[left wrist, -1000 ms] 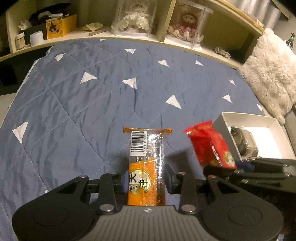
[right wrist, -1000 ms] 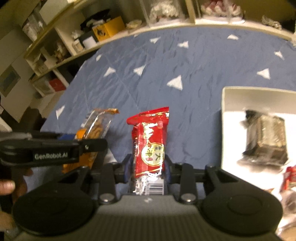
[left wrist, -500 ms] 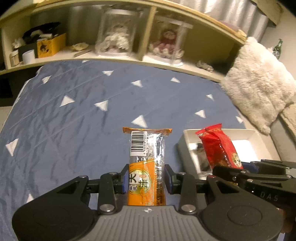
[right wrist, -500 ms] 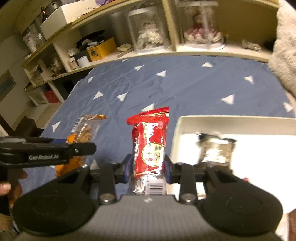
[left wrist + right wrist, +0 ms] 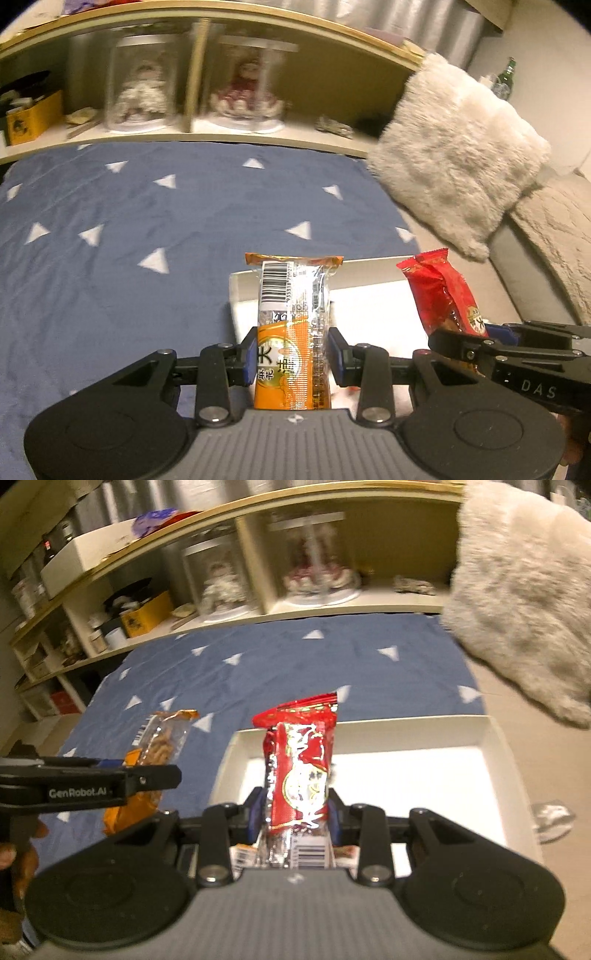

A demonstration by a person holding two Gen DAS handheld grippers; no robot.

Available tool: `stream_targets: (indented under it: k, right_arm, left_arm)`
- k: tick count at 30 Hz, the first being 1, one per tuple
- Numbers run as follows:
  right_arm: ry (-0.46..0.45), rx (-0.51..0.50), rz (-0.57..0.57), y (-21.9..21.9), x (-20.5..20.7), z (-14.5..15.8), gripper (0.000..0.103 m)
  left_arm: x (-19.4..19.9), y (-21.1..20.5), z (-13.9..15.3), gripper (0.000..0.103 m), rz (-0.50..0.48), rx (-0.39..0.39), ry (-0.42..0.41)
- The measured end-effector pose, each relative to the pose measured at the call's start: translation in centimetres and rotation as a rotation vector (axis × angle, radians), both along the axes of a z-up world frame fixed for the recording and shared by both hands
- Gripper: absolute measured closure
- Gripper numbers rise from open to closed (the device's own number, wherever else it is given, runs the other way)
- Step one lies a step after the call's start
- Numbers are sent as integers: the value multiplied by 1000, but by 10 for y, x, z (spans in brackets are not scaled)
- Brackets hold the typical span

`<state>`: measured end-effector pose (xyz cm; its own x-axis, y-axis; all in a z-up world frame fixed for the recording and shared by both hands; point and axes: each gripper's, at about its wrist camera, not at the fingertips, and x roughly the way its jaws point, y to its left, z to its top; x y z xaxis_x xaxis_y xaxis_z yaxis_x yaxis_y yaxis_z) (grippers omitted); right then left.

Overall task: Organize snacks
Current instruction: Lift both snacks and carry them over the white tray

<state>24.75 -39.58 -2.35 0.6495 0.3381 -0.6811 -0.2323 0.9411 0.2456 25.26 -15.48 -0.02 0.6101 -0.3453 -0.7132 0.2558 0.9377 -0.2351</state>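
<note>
My left gripper is shut on an orange snack packet and holds it upright above the near left edge of a white box. My right gripper is shut on a red snack packet, upright above the same white box. The red packet shows at the right in the left wrist view. The orange packet shows at the left in the right wrist view. More packets lie in the box under the right gripper, mostly hidden.
The box sits on a blue quilt with white triangles. A fluffy white cushion lies at the far right. A shelf unit with domed dolls and a yellow box runs along the back.
Both grippers have moved right and forward with their packets, from over the quilt to above the white box. The dark packet seen earlier in the box is out of sight.
</note>
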Motion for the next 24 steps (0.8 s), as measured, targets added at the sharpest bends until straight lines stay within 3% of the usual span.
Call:
stream_targets:
  k: [9,24]
  right_arm:
    - [9,-25,-70,-62,-2,-12,64]
    - [64,-27,-139,-129,30,-48,64]
  left_arm:
    - [11,-65,-14,64,-41,-71,31]
    - [56,-122,-80,63,32,-287,238]
